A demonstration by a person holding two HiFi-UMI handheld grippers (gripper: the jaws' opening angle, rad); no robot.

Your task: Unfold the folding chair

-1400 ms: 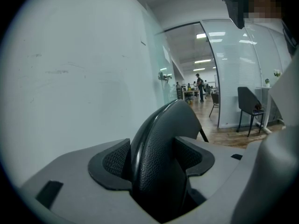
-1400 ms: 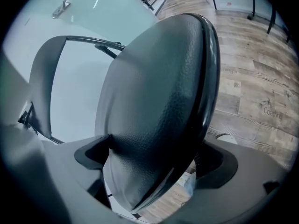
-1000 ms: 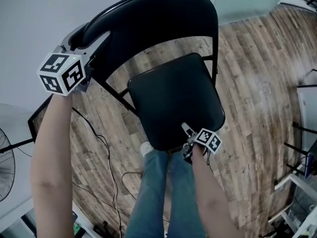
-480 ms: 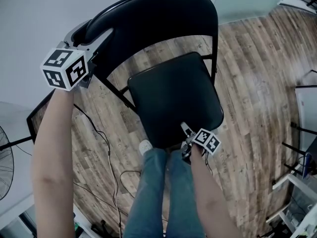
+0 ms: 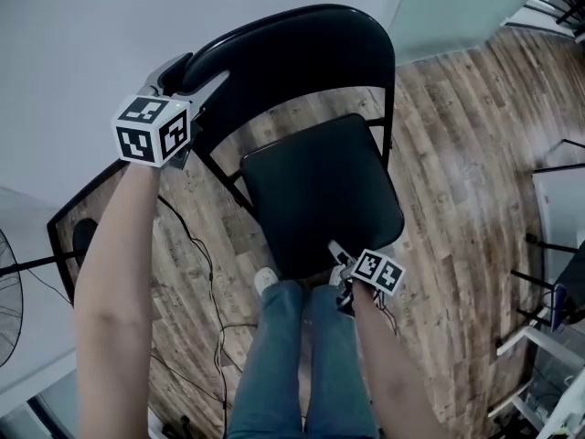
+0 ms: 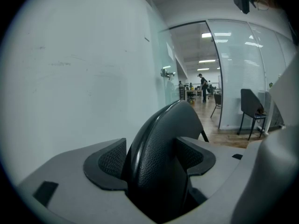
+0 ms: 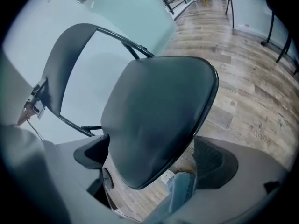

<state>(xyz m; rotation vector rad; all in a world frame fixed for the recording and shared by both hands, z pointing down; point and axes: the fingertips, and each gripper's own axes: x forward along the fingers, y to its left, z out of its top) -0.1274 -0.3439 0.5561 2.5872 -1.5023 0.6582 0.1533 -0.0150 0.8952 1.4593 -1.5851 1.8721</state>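
The black folding chair stands open on the wood floor, its seat (image 5: 320,190) lying flat under the curved backrest (image 5: 292,48). My left gripper (image 5: 187,73) is shut on the backrest's left end. In the left gripper view the padded backrest (image 6: 161,139) fills the gap of the left gripper (image 6: 152,158) with both pads against it, though the jaws have just been opening a little. My right gripper (image 5: 336,252) is at the seat's front edge. In the right gripper view the seat (image 7: 154,111) reaches between the wide jaws of the right gripper (image 7: 149,158), with a gap at the right pad.
The person's jeans legs (image 5: 302,364) and a shoe (image 5: 267,280) are just in front of the chair. Cables (image 5: 196,263) run over the floor on the left, near a fan (image 5: 11,291). White furniture (image 5: 548,337) stands at the right. Another chair (image 6: 252,108) stands by a glass wall.
The head view has shifted, so the chair sits lower in the picture. The left gripper keeps its hold on the backrest. The right gripper stays by the seat's front edge.
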